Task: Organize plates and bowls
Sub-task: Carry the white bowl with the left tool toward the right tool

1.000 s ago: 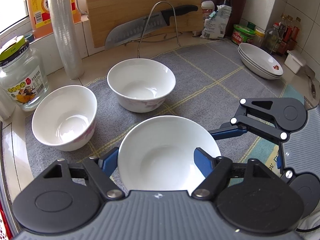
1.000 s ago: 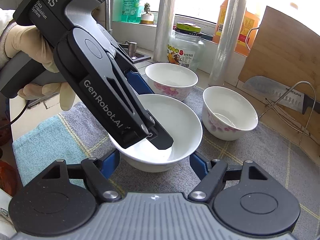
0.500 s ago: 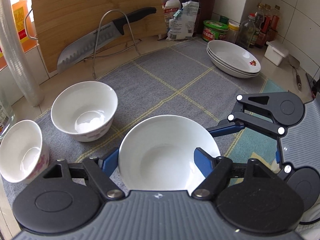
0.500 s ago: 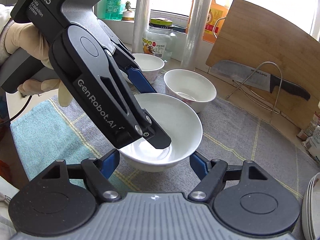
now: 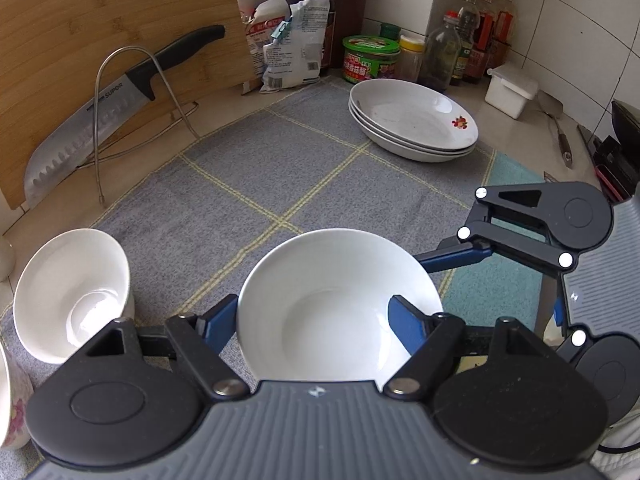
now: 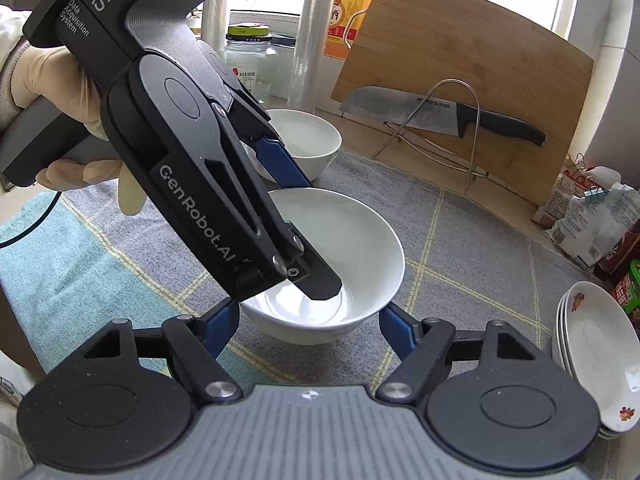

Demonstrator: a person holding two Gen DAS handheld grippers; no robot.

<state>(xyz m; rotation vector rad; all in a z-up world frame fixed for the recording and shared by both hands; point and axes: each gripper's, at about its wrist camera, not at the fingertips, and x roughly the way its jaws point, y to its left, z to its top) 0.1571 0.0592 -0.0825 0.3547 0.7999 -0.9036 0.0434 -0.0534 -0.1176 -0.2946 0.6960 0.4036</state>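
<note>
A white bowl (image 5: 336, 304) is held between my two grippers above the grey mat (image 5: 248, 168). My left gripper (image 5: 312, 320) is shut on its rim; in the right wrist view one left finger (image 6: 316, 280) reaches inside the bowl (image 6: 360, 240). My right gripper (image 6: 310, 326) has its blue fingers at both sides of the bowl; whether they touch it is unclear. A second white bowl (image 5: 72, 292) stands at the left on the mat, a third (image 5: 10, 404) at the left edge. A stack of three white plates (image 5: 416, 120) sits far right.
A knife (image 5: 112, 108) leans in a wire rack against a wooden cutting board (image 5: 100, 36). Bottles, jars and packets (image 5: 372, 60) line the back wall. A white box (image 5: 510, 90) and a spatula (image 5: 558, 128) lie at the right. A teal cloth (image 6: 60, 264) lies under the mat's edge.
Both grippers have carried the bowl to the right across the mat; the two other bowls slid toward the left edge and the plate stack came nearer.
</note>
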